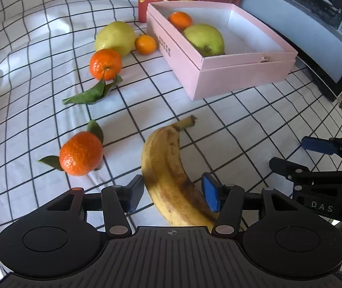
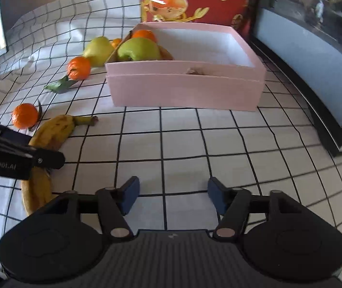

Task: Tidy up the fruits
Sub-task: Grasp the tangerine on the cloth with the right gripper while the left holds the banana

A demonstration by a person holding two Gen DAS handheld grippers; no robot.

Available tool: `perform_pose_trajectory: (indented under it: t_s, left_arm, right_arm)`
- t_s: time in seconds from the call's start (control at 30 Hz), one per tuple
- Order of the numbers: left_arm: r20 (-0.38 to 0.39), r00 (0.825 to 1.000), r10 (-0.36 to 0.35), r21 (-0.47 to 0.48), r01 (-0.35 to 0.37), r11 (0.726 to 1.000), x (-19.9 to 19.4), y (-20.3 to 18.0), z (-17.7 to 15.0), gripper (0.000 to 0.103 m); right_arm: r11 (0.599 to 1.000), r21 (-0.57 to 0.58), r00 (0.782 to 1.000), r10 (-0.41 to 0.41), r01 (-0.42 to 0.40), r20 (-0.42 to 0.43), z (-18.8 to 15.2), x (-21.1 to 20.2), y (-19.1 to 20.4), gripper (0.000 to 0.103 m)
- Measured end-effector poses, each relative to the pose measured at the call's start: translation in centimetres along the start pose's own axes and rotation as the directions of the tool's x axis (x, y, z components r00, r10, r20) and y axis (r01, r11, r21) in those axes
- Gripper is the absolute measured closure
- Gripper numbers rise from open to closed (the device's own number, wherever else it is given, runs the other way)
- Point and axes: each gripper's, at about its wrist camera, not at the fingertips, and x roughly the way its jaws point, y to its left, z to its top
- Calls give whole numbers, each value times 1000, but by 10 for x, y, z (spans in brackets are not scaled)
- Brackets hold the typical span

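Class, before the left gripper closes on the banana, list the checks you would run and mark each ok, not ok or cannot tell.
1. Left gripper open: ok.
2. Banana lies between its fingers: ok.
3. Pads touching the peel: cannot tell.
4. Pink box has free floor beside the green apple and orange: ok.
5. Right gripper open, holding nothing: ok.
6. Right gripper clear of the banana's path to the box: cannot tell.
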Motion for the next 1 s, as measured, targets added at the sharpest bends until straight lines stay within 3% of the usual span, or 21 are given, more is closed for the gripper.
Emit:
perform_pose_trajectory:
  t_s: [0.2,0.37,0.5,0.7,0.9,1.0]
  left_arm:
    - [-17,999,-46,-6,46,999,-11,9,-5,54]
    - [-53,997,-56,21,57,998,-2,0,-3,54]
    - [-38,999,6,70,-4,998,4,-12,0,56]
    - [-8,999,33,24,-33,999,4,-13,-6,57]
    - [46,996,80,9,-81,997,3,-19,-13,59]
    - [56,998,30,-45,-28,999,-2,-6,-16,60]
  right_arm:
    - [1000,19,999,-17,16,28,-7,1,-1,24]
    - [999,29,999,-22,21,38,-9,2,2,17]
    - [999,32,999,-23,21,47,-9,3,4,12]
    - [1000,24,999,-11,10,50,-12,7,6,0]
    - [1000,23,1000,-9,9,15,-7,8,5,0]
    - [999,-29,1000,26,-26,-7,-3,9,3,0]
